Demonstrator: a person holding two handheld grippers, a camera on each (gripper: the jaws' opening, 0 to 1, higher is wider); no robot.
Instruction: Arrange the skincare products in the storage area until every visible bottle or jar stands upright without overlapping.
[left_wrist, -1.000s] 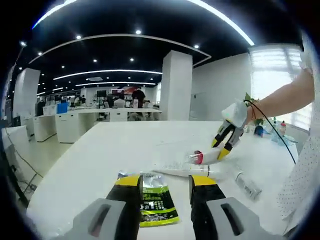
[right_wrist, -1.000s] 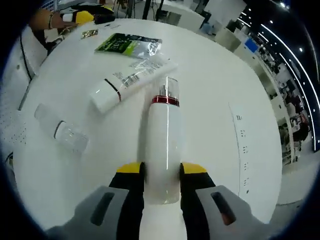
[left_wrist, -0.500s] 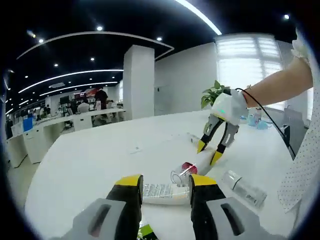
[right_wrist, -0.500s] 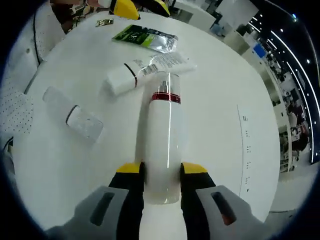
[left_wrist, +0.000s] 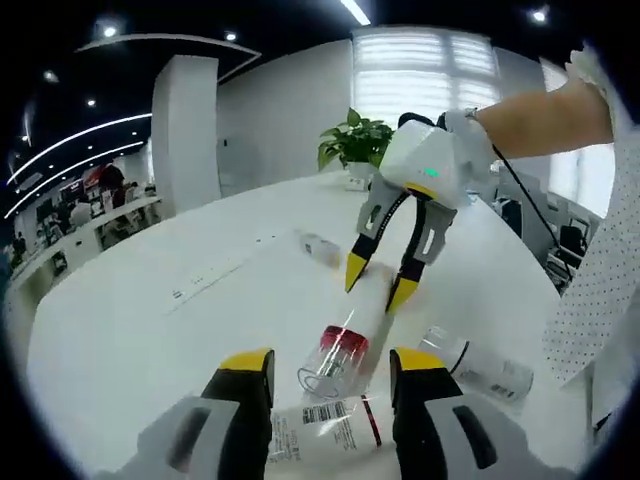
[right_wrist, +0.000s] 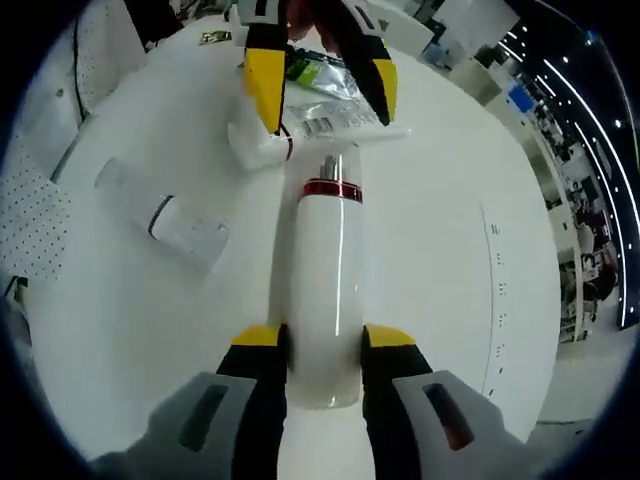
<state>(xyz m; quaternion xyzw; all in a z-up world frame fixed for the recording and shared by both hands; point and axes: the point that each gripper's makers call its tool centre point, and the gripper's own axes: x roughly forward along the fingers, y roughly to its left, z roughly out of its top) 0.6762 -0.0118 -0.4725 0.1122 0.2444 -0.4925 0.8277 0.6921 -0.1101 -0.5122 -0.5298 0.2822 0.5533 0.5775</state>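
1. In the right gripper view, the right gripper (right_wrist: 311, 345) has its yellow-tipped jaws closed on the lower body of a white pump bottle (right_wrist: 322, 285), which lies lengthwise pointing away from the camera, red collar and clear cap at the far end.
2. In the left gripper view the same white pump bottle (left_wrist: 360, 325) slants down from the right gripper (left_wrist: 375, 282) to its red band and clear cap, low over the white bench (left_wrist: 150, 330).
3. The left gripper (left_wrist: 329, 372) has its jaws spread apart with nothing between them; they sit on either side of the bottle's clear cap without visibly touching it.
4. Under those jaws a white tube (left_wrist: 320, 435) lies flat on the bench, barcode label up.
5. To the right of the tube, a clear bottle (left_wrist: 478, 366) lies on its side.
6. In the right gripper view the left gripper (right_wrist: 320, 70) comes in from the top, over the white tube (right_wrist: 270, 135) and a green sachet (right_wrist: 320, 75).
7. The clear bottle (right_wrist: 165, 212) lies left of the held bottle, apart from it.
8. A potted plant (left_wrist: 350, 140) stands at the bench's far edge.
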